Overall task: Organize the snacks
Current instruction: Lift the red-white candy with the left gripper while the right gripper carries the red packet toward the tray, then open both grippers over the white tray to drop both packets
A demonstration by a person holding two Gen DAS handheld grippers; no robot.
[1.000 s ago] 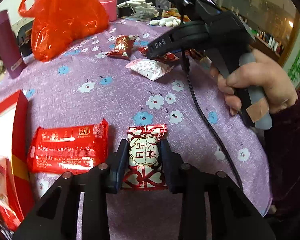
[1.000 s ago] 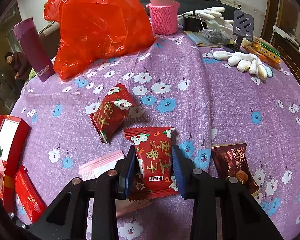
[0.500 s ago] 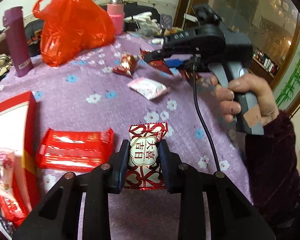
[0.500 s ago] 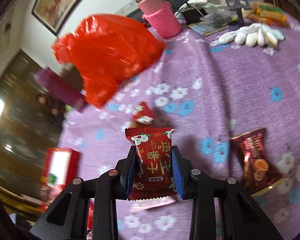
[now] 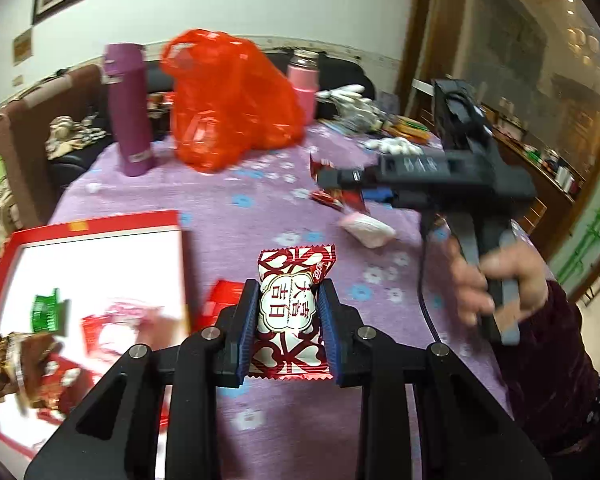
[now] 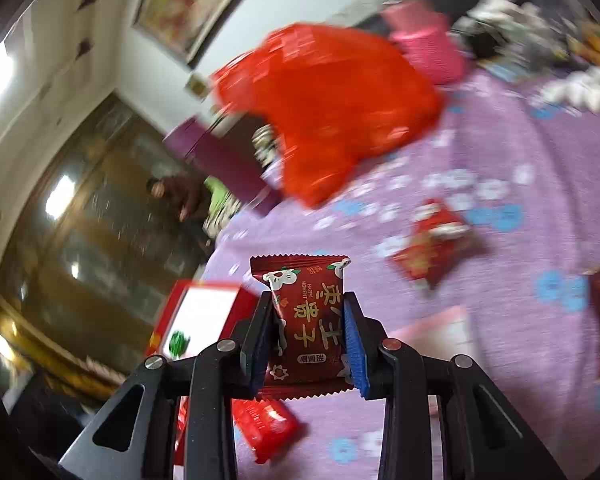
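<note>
Two grippers each clamp one snack, both lifted clear of the purple flowered tablecloth (image 5: 228,216). The left gripper (image 5: 288,322) is closed on a red-and-white candy packet (image 5: 290,312), its blue pads pressed against the packet's sides. The right gripper (image 6: 310,338) is closed on a dark red jujube snack packet (image 6: 306,320) printed with white flowers and gold characters; in the left wrist view this same gripper shows from the side, held by the person's right hand (image 5: 496,280) with a dark maroon sleeve (image 5: 556,368) behind it.

One open red box (image 5: 100,224) with a white inside lies at the left edge of the table; inside it are one green-wrapped candy (image 5: 46,312), one brown-wrapped snack (image 5: 24,364) and some red-wrapped ones too blurred to count. One flat red packet (image 6: 266,426) lies on the cloth just beside the box. Loose on the cloth farther out are one red packet (image 6: 432,244) and one pink-and-white packet (image 5: 366,228).

Toward the back stand one purple flask (image 5: 128,108), one crumpled red plastic bag (image 5: 232,108) and one pink bottle (image 5: 304,84), with a heap of white gloves (image 5: 352,98) beside it. A second person (image 6: 182,198) sits beyond the table, blurred.
</note>
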